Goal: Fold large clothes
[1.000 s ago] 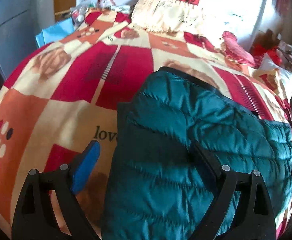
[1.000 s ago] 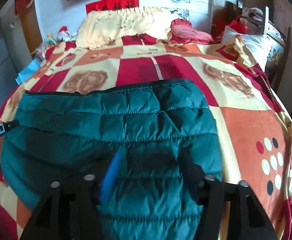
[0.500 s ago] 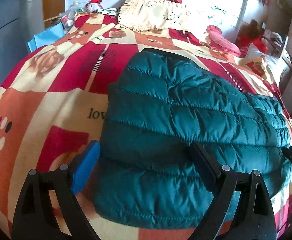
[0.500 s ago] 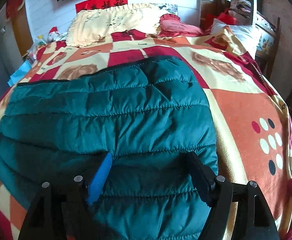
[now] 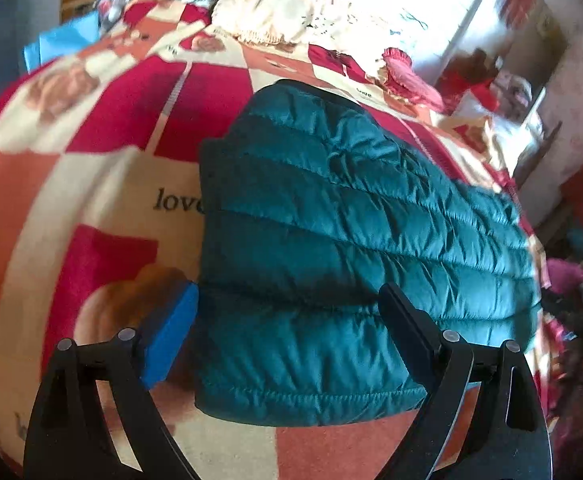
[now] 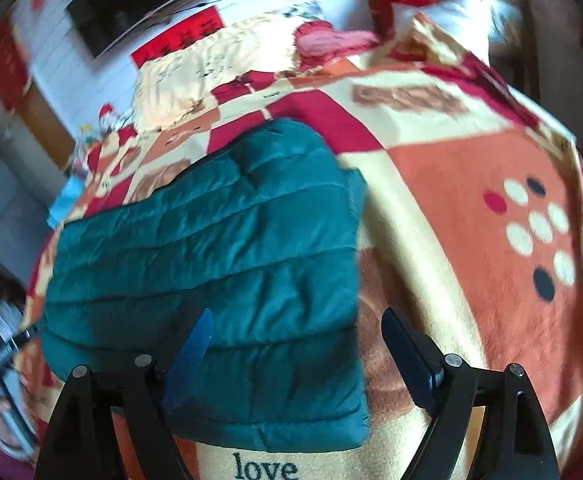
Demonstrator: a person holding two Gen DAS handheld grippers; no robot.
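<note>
open bedspread flanking the folded jacket

the teal jacket [image 5: 331, 240] is lying folded across the middle of the bedspread [image 5: 91, 184], filling the near centre. wide bare cover is stretching to its left in the left wrist view and to its right in the right wrist view [image 6: 471, 220], giving clear passage. cream pillows [image 5: 291, 12] and a pink cushion [image 5: 407, 80] are crowding the headboard end, and clutter is lining the far left edge.

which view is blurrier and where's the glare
Right wrist view is blurrier: the bedspread and room edges smear, while the green jacket stays fairly sharp. Left wrist view blurs mainly at its edges, with glare washing out the far wall.
</note>
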